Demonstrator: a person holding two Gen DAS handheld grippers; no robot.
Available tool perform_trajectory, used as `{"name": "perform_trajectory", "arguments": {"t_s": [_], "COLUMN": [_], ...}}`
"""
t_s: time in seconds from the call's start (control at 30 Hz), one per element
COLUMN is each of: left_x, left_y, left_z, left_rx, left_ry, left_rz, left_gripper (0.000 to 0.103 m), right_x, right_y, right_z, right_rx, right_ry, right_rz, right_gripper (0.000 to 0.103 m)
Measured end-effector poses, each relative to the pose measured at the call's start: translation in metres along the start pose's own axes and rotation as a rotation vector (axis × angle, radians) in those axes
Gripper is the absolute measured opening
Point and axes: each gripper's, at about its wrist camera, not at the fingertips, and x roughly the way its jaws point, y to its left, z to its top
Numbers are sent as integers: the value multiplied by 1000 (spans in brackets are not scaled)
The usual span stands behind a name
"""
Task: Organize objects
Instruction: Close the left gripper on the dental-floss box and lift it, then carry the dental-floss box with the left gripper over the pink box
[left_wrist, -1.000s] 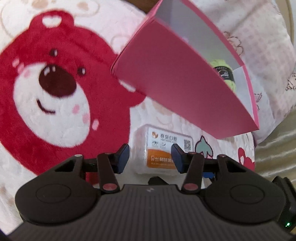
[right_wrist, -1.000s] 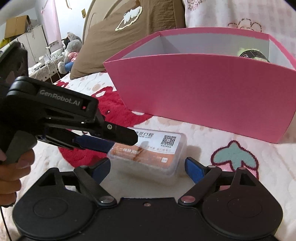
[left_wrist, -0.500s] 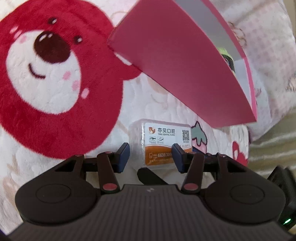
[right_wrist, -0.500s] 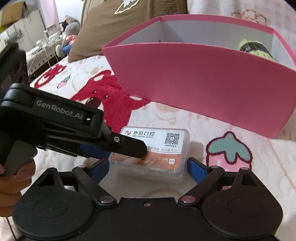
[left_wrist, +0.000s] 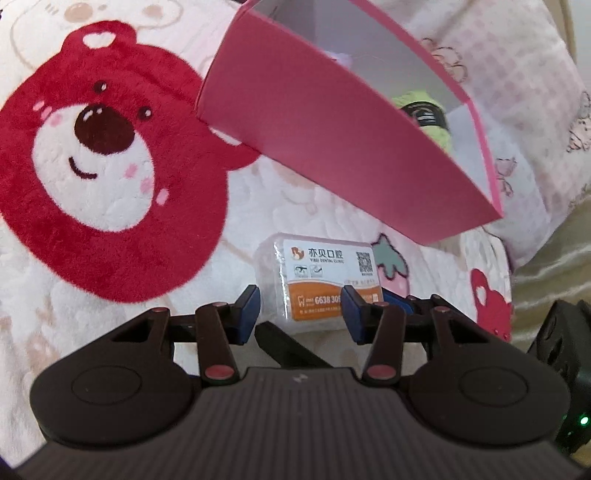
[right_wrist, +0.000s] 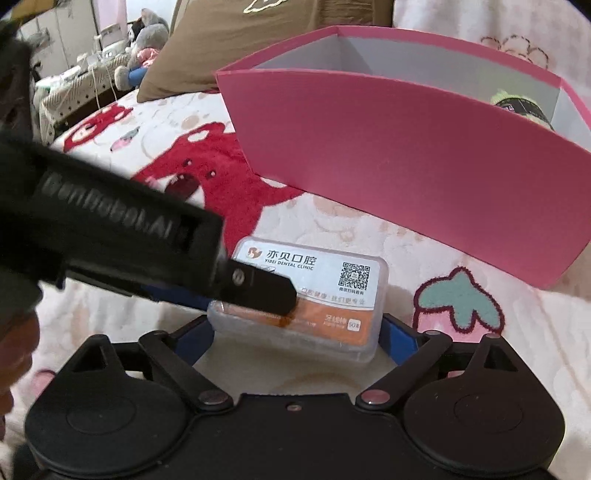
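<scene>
Working on a bed under a bear-print blanket (left_wrist: 110, 177), soft surface, so anything flat sinks in a bit. Pink box (right_wrist: 406, 177) sits behind the work area, open top, white inside; a green yarn ball (left_wrist: 424, 114) with a black band lies at its far right end, so I read the box as the drop target. The clear floss-pick box (right_wrist: 306, 295), label up, lies on the blanket just in front of the pink wall, not in it yet. My right hand-held gripper (right_wrist: 295, 332) is low at the near edge, jaws opening wide, box between them, pads not visibly pressing: sized for the long side, I think. My left hand-held gripper (left_wrist: 299, 314) comes in from the left side, narrowly parted, holding nothing; one finger (right_wrist: 258, 291) lies over the label, likely steadying the box.
</scene>
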Motion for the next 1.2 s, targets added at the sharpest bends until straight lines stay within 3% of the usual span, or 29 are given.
{"name": "perform_trajectory", "arguments": {"t_s": [0.33, 0.63, 0.8, 1.2], "left_x": [-37, -56, -62, -75], "left_y": [-12, -25, -29, -37], "left_z": [-13, -21, -20, -10], "left_rx": [42, 43, 64, 55], "left_ry": [-27, -39, -43, -10], "left_rz": [35, 31, 10, -59], "left_gripper": [47, 46, 46, 48], "right_x": [-32, -49, -58, -79], "right_y": [15, 32, 33, 32], "right_z": [1, 1, 4, 24], "right_rx": [26, -49, -66, -76], "right_ry": [-7, -66, -96, -48], "right_rz": [15, 24, 13, 11], "right_gripper": [97, 97, 97, 97]}}
